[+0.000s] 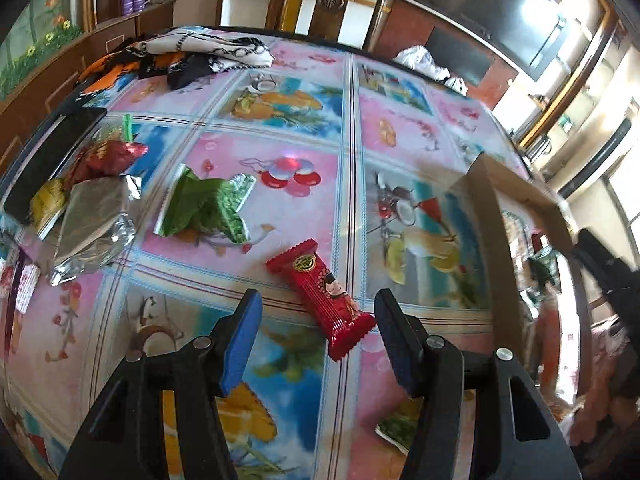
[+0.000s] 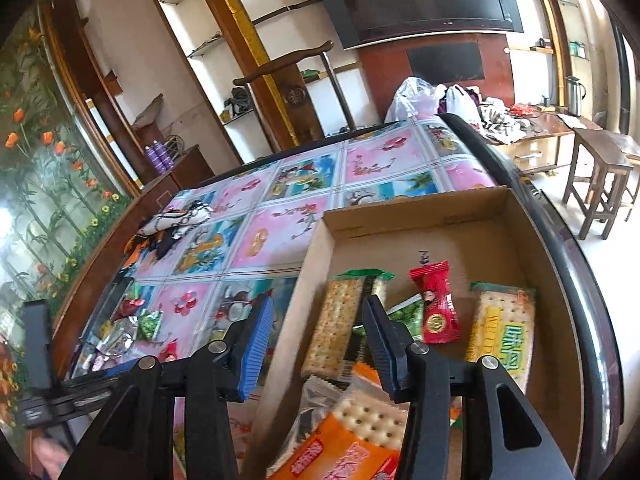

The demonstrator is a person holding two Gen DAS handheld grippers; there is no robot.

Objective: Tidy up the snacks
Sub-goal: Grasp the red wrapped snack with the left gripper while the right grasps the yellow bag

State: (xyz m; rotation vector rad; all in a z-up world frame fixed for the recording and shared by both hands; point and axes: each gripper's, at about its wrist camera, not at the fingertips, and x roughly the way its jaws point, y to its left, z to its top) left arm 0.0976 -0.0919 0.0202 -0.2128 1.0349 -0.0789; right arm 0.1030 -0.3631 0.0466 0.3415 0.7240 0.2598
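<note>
A red snack bar (image 1: 316,280) lies flat on the flowered tablecloth (image 1: 280,148), its near end between the fingertips of my left gripper (image 1: 317,300), which is open and not pressing it. To the right stands a cardboard box (image 1: 496,240). My right gripper (image 2: 318,302) hangs open and empty over the box's (image 2: 416,206) left wall. Inside lie another red bar (image 2: 436,308), a yellow cracker pack (image 2: 504,332), a long cracker pack (image 2: 336,320), a green packet (image 2: 408,312) and an orange pack (image 2: 344,448).
Loose on the table's left side are a green packet (image 1: 204,208), a silver packet (image 1: 92,228), a red foil packet (image 1: 112,156) and a black slab (image 1: 48,152). Crumpled cloth (image 1: 200,52) lies at the far edge. A wooden stool (image 2: 600,172) stands beyond the table's dark rim (image 2: 560,248).
</note>
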